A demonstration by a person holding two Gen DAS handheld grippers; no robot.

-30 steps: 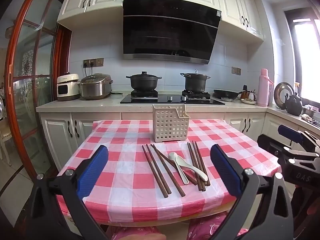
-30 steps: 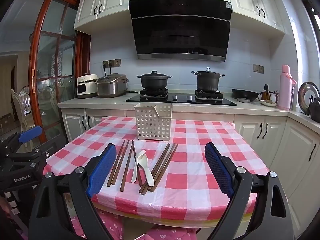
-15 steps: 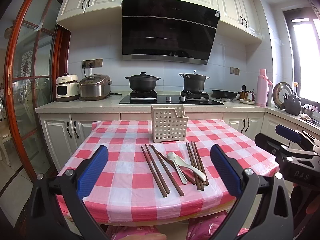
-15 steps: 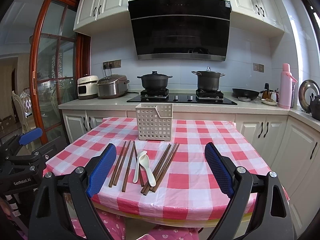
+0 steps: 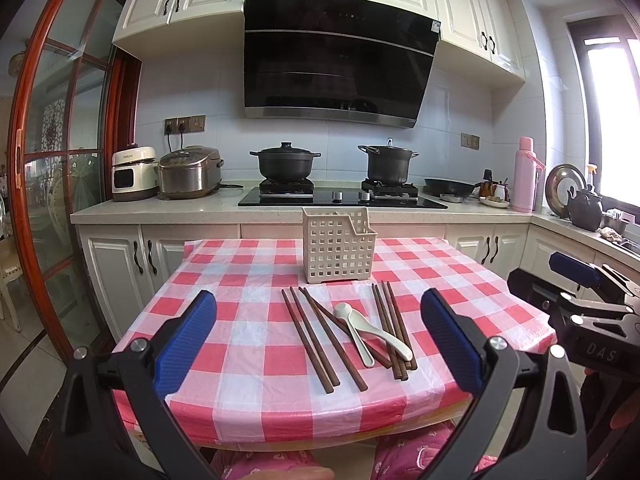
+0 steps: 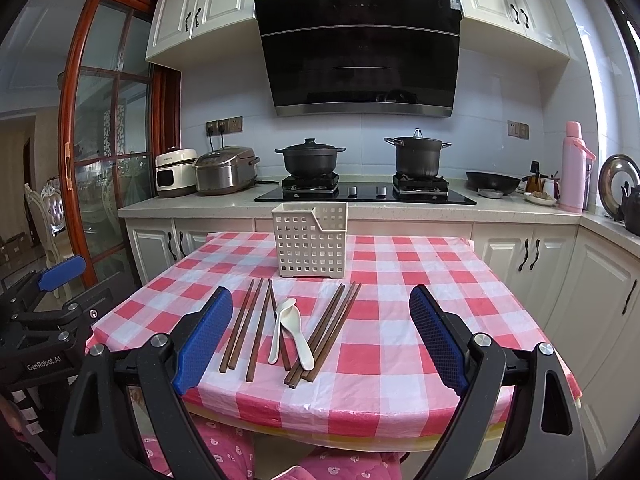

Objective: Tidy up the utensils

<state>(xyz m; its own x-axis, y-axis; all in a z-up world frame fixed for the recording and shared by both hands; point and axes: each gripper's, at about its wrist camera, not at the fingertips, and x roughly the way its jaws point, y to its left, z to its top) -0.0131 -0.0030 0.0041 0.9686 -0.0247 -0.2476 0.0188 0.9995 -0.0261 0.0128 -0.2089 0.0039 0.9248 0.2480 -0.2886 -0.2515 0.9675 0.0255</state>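
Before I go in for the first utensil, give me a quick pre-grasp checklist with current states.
1. Left tool open and holding nothing: ok.
2. Right tool open and holding nothing: ok.
3. Slotted holder upright on the checkered tablecloth, behind the utensils: ok.
4. Whether the holder is empty: cannot tell.
5. Chopsticks separated for a single pick: not ok; some cross and lie bunched.
6. Two white spoons free to lift: not ok; they overlap and rest on chopsticks.
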